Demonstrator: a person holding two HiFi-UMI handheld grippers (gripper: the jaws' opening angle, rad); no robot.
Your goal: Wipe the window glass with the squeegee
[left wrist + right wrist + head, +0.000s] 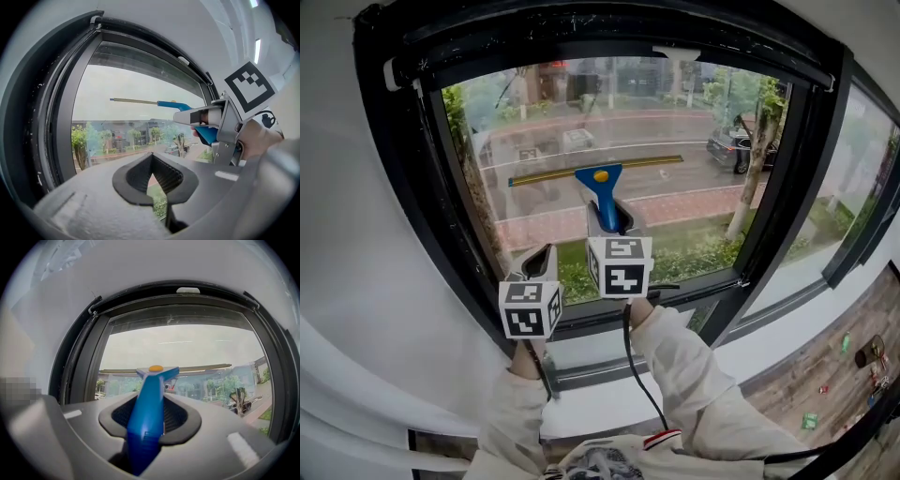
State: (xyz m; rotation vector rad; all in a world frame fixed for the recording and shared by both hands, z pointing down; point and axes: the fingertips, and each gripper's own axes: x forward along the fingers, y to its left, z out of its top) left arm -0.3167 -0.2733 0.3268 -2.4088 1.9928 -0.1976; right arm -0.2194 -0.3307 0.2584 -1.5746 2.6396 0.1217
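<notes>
I see the blue squeegee [601, 187] at the frame centre, its long thin blade nearly level against the window glass [694, 216], handle pointing down.

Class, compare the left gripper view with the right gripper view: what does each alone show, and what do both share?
Left only: the left gripper, fingers shut on nothing, and the right gripper from outside. Right only: both right fingers' ribbed pads clamping the blue plastic squeegee handle. Both: its blade on the black-framed window glass.
</notes>
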